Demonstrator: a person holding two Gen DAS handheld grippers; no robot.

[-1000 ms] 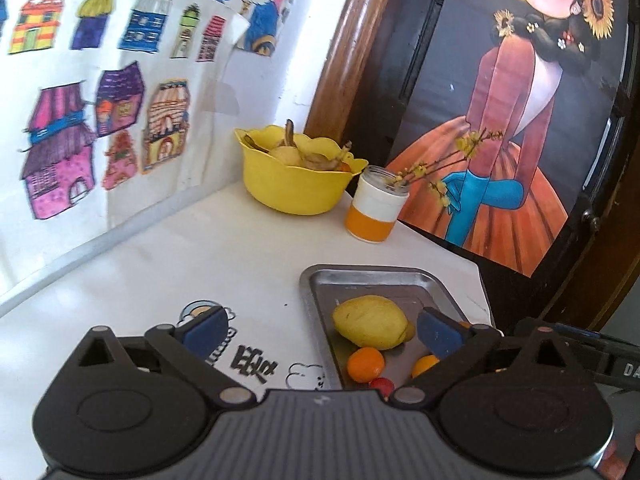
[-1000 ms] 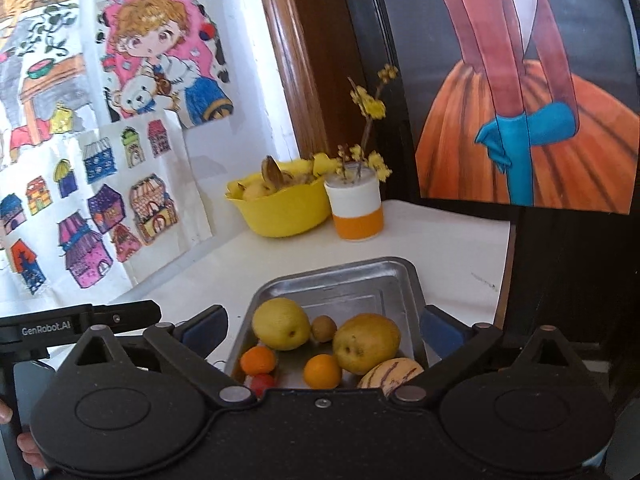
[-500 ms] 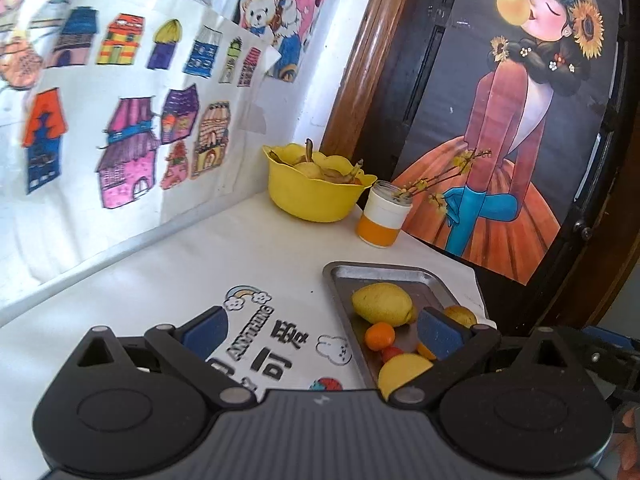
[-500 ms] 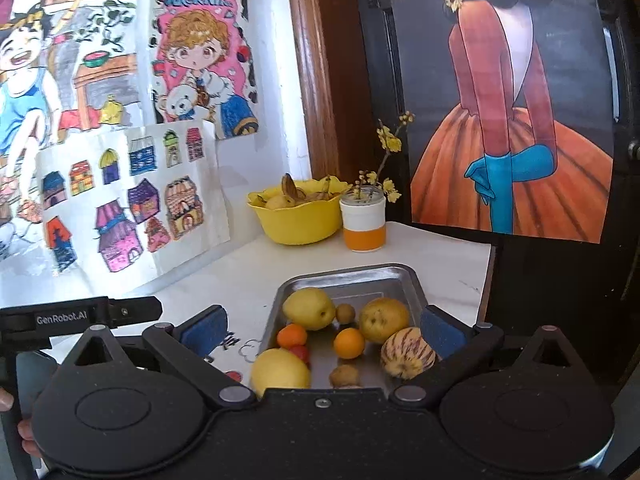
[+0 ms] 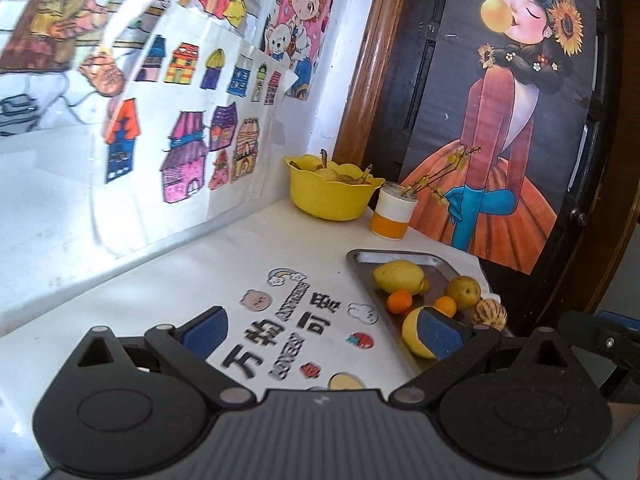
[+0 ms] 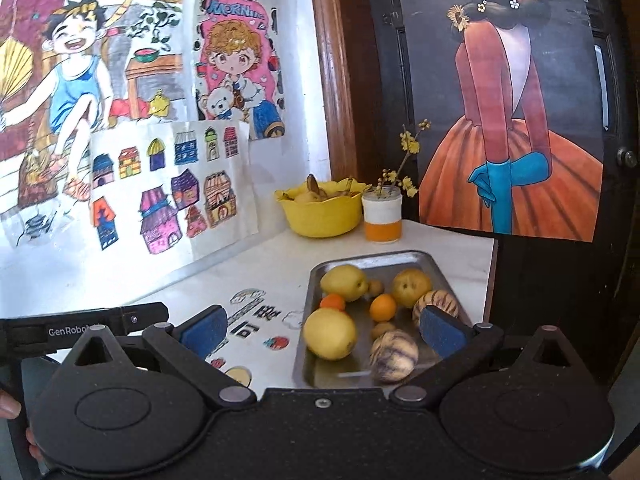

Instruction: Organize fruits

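Lying in the metal tray (image 6: pixel 434 264) on the white table (image 6: pixel 264 264) are 2 lemons (image 6: pixel 330 333), 2 oranges (image 6: pixel 383 307), 2 striped melons (image 6: pixel 394 356) and 1 pear (image 6: pixel 411 287). Both the left claw (image 5: pixel 320 334) and right claw (image 6: pixel 322 330) gape wide, holding nothing, with a yellow bowl (image 6: pixel 320 214) behind.

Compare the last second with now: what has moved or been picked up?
Both tongs, left and right, have pulled back from the metal tray, so more fruit and the printed tabletop now show. Both stay open, holding nothing. Fruit, yellow bowl and orange-banded jar look unmoved.
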